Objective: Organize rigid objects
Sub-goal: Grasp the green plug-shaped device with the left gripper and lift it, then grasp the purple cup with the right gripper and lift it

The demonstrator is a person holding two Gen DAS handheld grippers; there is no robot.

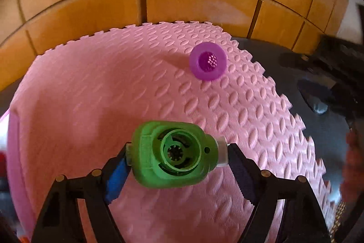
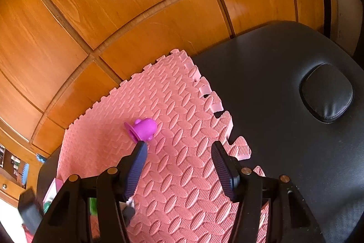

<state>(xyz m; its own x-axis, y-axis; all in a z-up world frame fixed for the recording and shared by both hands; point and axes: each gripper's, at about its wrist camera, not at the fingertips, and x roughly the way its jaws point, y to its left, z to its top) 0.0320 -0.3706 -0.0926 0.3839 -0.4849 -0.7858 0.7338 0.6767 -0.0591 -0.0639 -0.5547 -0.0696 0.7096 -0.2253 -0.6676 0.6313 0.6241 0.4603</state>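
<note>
My left gripper (image 1: 177, 155) is shut on a green plastic part (image 1: 174, 153) with a round hub, held above the pink foam mat (image 1: 91, 95). A purple cup-shaped part (image 1: 208, 63) with a perforated bottom lies on its side on the mat's far right area. In the right wrist view the purple part (image 2: 143, 130) lies on the mat (image 2: 182, 174) just beyond my left fingertip (image 2: 138, 152). My right gripper (image 2: 177, 152) is open and empty above the mat.
The mat lies on a black padded table (image 2: 284, 129) with a cushioned face hole plug (image 2: 326, 92). Wooden panelled doors (image 2: 113, 15) stand behind the table. Several small items (image 2: 52, 195) sit at the mat's left end. My right gripper shows dimly at the right (image 1: 329, 74).
</note>
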